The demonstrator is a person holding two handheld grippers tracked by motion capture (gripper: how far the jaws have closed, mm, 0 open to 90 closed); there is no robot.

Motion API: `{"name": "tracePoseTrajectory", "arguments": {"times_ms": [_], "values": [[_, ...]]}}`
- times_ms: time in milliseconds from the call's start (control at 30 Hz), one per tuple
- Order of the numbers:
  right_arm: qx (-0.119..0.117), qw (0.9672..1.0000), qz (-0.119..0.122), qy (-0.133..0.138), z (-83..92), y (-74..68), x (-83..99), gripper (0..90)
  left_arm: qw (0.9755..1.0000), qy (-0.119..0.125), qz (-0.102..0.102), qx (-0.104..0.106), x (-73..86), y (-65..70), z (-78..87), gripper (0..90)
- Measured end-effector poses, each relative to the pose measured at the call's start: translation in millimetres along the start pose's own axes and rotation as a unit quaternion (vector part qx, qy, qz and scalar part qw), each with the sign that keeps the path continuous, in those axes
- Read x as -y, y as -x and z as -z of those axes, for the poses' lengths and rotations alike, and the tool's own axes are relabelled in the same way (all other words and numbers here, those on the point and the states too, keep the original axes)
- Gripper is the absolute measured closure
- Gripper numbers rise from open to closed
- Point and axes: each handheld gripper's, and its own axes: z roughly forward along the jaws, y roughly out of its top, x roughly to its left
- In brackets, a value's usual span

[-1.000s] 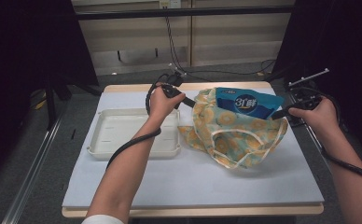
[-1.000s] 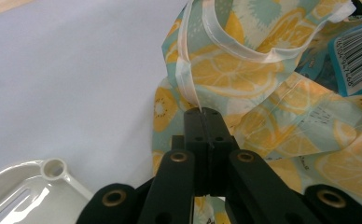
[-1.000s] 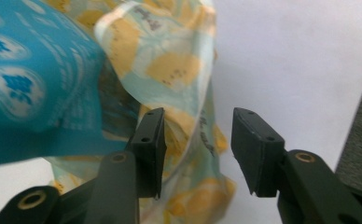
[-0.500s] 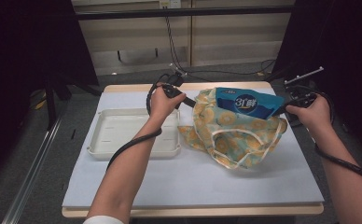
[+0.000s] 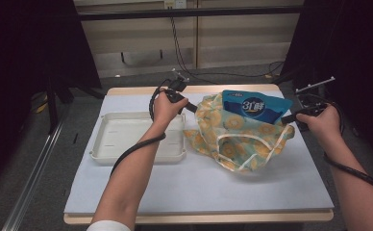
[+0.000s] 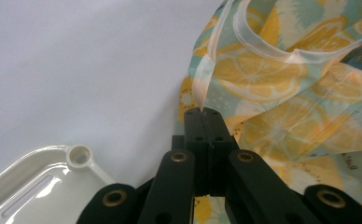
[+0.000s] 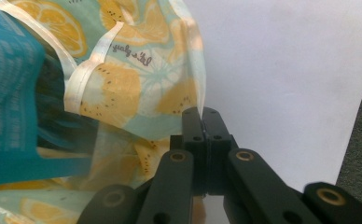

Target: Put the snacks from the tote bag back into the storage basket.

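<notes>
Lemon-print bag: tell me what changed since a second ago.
The right gripper has just been closing and is now clamped on the lemon-print bag at its edge. The left gripper stays clamped on the opposite edge; the blue package and white tray haven't moved.

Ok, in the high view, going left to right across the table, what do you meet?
White tray → left tool → lemon-print bag with the blue packet in it → right tool.
</notes>
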Motion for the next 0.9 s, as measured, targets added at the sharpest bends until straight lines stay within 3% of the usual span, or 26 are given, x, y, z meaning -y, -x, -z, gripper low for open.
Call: {"name": "tracePoseTrajectory", "arguments": {"times_ms": [133,167,200,267,500,633,700,767,900], "values": [[0.003,1.0000,-0.002,-0.004,-3.2,2.0,4.2,89.7,0.9999,-0.011,0.007,-0.005,2.5,-5.0,-5.8,90.0],[0.000,1.0000,0.001,-0.001,-4.3,2.6,5.1,89.5,0.9997,-0.001,0.023,-0.004,3.5,-3.7,-9.8,90.0],[0.001,1.0000,0.002,-0.005,-4.5,2.8,6.1,89.2,0.9997,-0.014,0.014,-0.013,4.0,-5.0,-10.9,90.0],[0.004,0.9999,0.004,-0.009,-6.0,2.9,8.3,89.1,0.9996,-0.021,0.016,-0.010,4.6,-5.7,-13.9,90.0],[0.002,1.0000,0.006,-0.006,-7.1,3.7,13.6,85.5,0.9998,-0.017,0.011,-0.005,5.2,-0.7,-14.7,88.9],[0.004,1.0000,0.007,-0.003,-3.6,2.7,14.2,76.8,0.9999,-0.012,0.002,-0.002,4.2,4.5,-5.1,78.1],[0.009,0.9999,0.006,-0.002,-0.4,1.9,14.1,71.2,0.9999,-0.011,-0.009,0.003,3.2,10.0,1.4,72.7],[0.007,0.9999,0.007,0.002,4.2,1.5,13.8,65.8,0.9996,-0.012,-0.023,-0.005,2.5,14.7,7.4,64.0],[0.009,0.9999,0.012,0.006,14.6,-0.6,13.9,57.8,0.9996,-0.004,-0.026,0.005,4.0,21.0,14.6,53.3]]}}
